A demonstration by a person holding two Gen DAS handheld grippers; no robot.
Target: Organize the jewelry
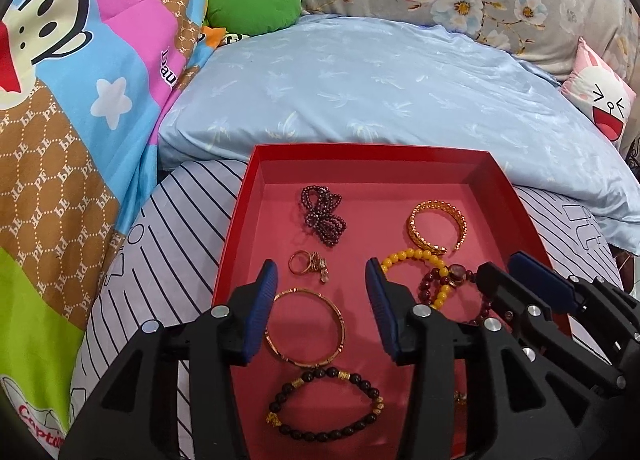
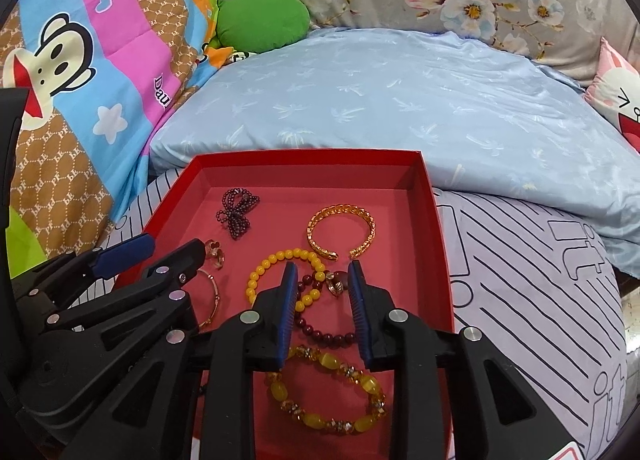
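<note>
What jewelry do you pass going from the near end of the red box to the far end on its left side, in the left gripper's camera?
Dark bead bracelet → thin gold bangle → gold rings → bundle of tiny purple beads.

On quilt [image 1: 80, 108]: repeated "PF" monogram across brown patches, a partial word "Dau…" on the pink band, red "Capt…" at the lower edge. On striped sheet [image 2: 560, 280]: outlined letters "it", seen more than once.
</note>
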